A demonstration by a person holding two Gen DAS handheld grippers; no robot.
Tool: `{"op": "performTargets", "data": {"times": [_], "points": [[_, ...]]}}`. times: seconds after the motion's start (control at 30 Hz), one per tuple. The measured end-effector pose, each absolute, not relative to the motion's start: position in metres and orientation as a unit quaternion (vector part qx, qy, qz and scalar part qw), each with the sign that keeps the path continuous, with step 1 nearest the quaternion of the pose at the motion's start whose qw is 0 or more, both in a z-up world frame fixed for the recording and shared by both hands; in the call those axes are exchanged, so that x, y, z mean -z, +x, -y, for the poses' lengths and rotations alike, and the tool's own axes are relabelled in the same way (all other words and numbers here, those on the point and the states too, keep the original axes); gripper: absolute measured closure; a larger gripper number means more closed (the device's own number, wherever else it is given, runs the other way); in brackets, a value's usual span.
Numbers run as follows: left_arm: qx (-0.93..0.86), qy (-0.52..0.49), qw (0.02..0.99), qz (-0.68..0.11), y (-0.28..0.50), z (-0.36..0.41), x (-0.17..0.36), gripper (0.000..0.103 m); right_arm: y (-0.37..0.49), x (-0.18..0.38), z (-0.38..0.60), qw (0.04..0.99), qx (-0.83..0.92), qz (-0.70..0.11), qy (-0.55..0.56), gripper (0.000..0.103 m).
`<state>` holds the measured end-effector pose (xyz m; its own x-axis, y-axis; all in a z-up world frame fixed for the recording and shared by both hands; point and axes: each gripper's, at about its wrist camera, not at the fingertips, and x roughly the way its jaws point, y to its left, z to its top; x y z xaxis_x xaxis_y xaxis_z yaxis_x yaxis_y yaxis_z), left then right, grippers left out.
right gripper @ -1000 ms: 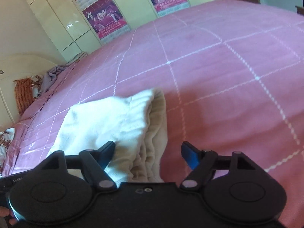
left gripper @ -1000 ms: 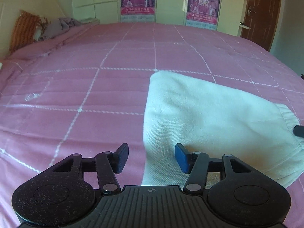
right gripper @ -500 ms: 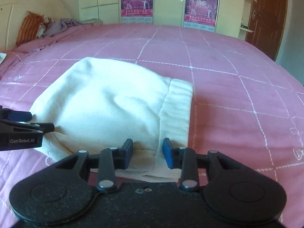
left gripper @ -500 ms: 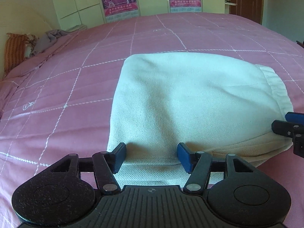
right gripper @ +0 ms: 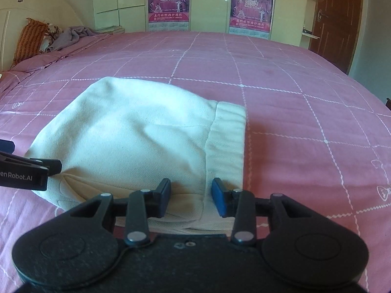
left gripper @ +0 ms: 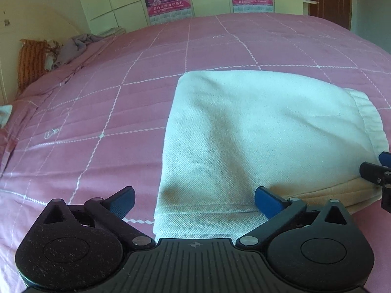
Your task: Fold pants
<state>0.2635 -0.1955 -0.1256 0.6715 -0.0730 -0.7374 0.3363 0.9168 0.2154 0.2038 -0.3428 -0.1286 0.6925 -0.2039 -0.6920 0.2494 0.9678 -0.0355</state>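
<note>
The white pants (left gripper: 256, 127) lie folded into a flat packet on the pink bedspread (left gripper: 97, 97), waistband to the right. My left gripper (left gripper: 194, 195) hangs over the packet's near left corner. Its jaws are opening and stand wide apart, one finger over the bedspread and the other on the cloth. Nothing is pinched. My right gripper (right gripper: 191, 186) sits at the near edge of the pants (right gripper: 136, 131), beside the waistband seam. Its jaws are opening slightly, and flat cloth lies between them without being pressed. Each gripper's tip shows at the edge of the other's view.
The bedspread (right gripper: 293, 109) stretches far behind and to both sides of the pants. An orange pillow (right gripper: 29, 39) and a grey blanket (right gripper: 70, 35) lie at the headboard, far left. Cupboards with posters (right gripper: 168, 0) and a brown door (right gripper: 337, 17) stand beyond the bed.
The left jaws have spread from a narrow gap to wide apart. The right jaws closed in, then widened a little. Both views swung onto the pants' near edge, then held.
</note>
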Motion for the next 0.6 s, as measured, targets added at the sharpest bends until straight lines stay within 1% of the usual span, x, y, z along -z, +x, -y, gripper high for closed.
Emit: {"op": "performTargets", "data": {"times": [0.17,0.3,0.37,0.4,0.43,0.53,0.57,0.6], "points": [[0.095,0.226,0.904,-0.35,0.245,0.212,0.12,0.0,0.202,0.129,0.345,0.922,0.121,-0.367,0.035,0.064],[0.058,0.173,0.906,-0.382,0.251,0.207,0.122,0.0,0.202,0.129,0.342,0.921,0.125,-0.367,0.027,0.064],[0.054,0.176,0.905,-0.383,0.252,0.208,0.123,0.0,0.203,0.125,0.335,0.92,0.126,-0.372,0.005,0.06],[0.052,0.184,0.905,-0.381,0.251,0.21,0.123,0.0,0.203,0.123,0.332,0.92,0.122,-0.372,-0.002,0.055],[0.051,0.198,0.903,-0.377,0.25,0.213,0.124,0.0,0.201,0.119,0.33,0.922,0.119,-0.369,-0.004,0.052],[0.043,0.228,0.903,-0.361,0.244,0.221,0.126,0.0,0.187,0.104,0.325,0.934,0.134,-0.33,0.006,0.051],[0.039,0.237,0.904,-0.355,0.242,0.224,0.126,0.0,0.184,0.104,0.322,0.934,0.146,-0.325,-0.002,0.05],[0.037,0.242,0.903,-0.353,0.24,0.226,0.126,0.0,0.185,0.109,0.32,0.929,0.152,-0.338,-0.013,0.049]]}}
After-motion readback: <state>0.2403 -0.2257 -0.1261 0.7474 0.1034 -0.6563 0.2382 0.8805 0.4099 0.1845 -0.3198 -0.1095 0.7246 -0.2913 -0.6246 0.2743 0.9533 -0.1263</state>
